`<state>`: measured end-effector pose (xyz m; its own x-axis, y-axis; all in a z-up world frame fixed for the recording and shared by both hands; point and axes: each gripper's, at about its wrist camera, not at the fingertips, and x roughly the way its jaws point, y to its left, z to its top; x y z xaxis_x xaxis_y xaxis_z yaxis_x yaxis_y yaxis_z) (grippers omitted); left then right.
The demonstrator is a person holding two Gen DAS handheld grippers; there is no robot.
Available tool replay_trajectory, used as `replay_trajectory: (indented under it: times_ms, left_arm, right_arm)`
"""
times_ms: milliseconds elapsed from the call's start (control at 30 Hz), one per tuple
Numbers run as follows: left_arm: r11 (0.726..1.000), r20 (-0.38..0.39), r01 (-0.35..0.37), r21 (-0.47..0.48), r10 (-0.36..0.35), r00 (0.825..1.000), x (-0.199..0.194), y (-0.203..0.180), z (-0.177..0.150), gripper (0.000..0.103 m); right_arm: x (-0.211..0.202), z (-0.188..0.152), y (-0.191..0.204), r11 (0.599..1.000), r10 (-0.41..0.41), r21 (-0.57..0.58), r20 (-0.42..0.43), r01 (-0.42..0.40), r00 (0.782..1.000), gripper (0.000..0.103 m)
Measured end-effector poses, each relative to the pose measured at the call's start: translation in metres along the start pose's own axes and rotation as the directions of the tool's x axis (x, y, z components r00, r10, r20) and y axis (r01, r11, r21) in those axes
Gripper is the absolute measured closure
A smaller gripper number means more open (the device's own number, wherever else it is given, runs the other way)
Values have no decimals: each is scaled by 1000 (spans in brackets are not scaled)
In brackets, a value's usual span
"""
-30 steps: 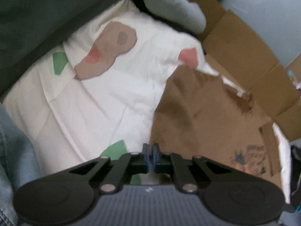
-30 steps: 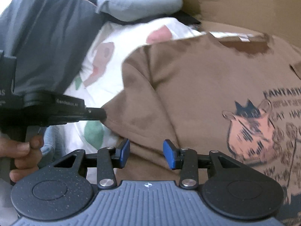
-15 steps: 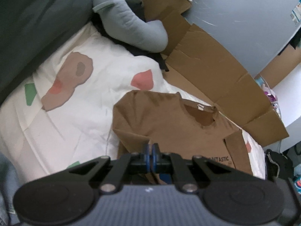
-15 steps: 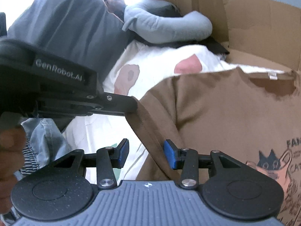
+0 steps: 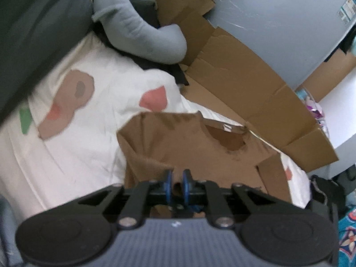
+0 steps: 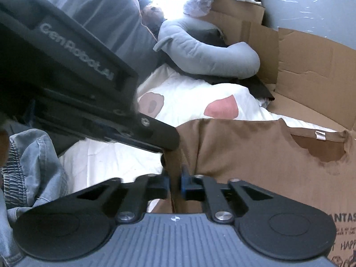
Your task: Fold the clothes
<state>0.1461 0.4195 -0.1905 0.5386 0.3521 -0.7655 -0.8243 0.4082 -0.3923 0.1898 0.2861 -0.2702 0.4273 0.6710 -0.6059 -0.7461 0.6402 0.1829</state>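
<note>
Right gripper (image 6: 175,183): I've closed its fingers from wide apart onto the brown T-shirt (image 6: 255,162) edge.
Left gripper (image 5: 176,183): fingers slightly parted now.
Sleeve side: lifted, drawn across the shirt.

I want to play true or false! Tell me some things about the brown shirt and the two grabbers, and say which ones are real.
1. The brown T-shirt lies on a white bedcover with coloured patches. True.
2. The right gripper is wide open and far from the shirt. False: its blue pads are nearly together, pinching a raised fold of brown cloth.
3. A grey pillow lies beyond the bedcover. True.
4. The shirt is folded into a neat small square. False: it is mostly spread out, neck opening showing.
5. The left gripper has brown cloth between its pads. True.
</note>
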Motion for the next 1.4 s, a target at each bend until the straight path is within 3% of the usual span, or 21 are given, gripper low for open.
replay_trajectory:
  times_ms: [100, 133, 267, 467, 600, 667, 767, 800, 867, 1067, 1133, 1400]
  left_arm:
    - [997, 24, -61, 54, 60, 998, 1, -1, 12, 51]
    - [994, 29, -83, 72, 81, 996, 3, -1, 16, 46]
    - [981, 12, -143, 127, 143, 990, 21, 5, 33, 47]
    - [959, -30, -180, 219, 191, 981, 54, 11, 55, 51]
    - [955, -57, -185, 232, 203, 977, 74, 15, 74, 53]
    - [969, -92, -165, 185, 184, 979, 87, 22, 83, 55]
    - [991, -175, -124, 54, 131, 976, 111, 38, 93, 66]
    - [990, -185, -132, 39, 137, 973, 117, 41, 94, 73]
    - [987, -196, -158, 21, 159, 968, 128, 45, 94, 74]
    - [986, -211, -166, 28, 168, 963, 141, 44, 93, 86]
    - [985, -208, -168, 48, 174, 962, 142, 40, 94, 97]
    - [956, -172, -259, 141, 281, 944, 144, 31, 101, 102]
  right_arm:
    - [1, -1, -12, 999, 13, 31, 8, -13, 1000, 98]
    - [1, -2, -16, 999, 15, 40, 11, -15, 1000, 98]
    - [2, -8, -33, 995, 15, 96, 14, -17, 1000, 98]
    - [10, -18, -61, 984, -15, 178, -13, 17, 1000, 99]
    - [11, -22, -70, 977, -20, 210, -17, 23, 1000, 99]
    - [11, -24, -75, 974, -22, 224, -18, 25, 1000, 99]
    - [11, -26, -82, 968, -25, 249, -17, 29, 1000, 99]
    - [11, -27, -85, 966, -28, 256, -18, 32, 999, 99]
    - [12, -28, -89, 962, -31, 271, -21, 36, 999, 99]
    - [13, -30, -99, 954, -38, 296, -27, 44, 999, 99]
    - [13, -30, -101, 951, -35, 305, -27, 42, 999, 99]
    - [16, -30, -111, 936, -20, 350, -31, 30, 999, 102]
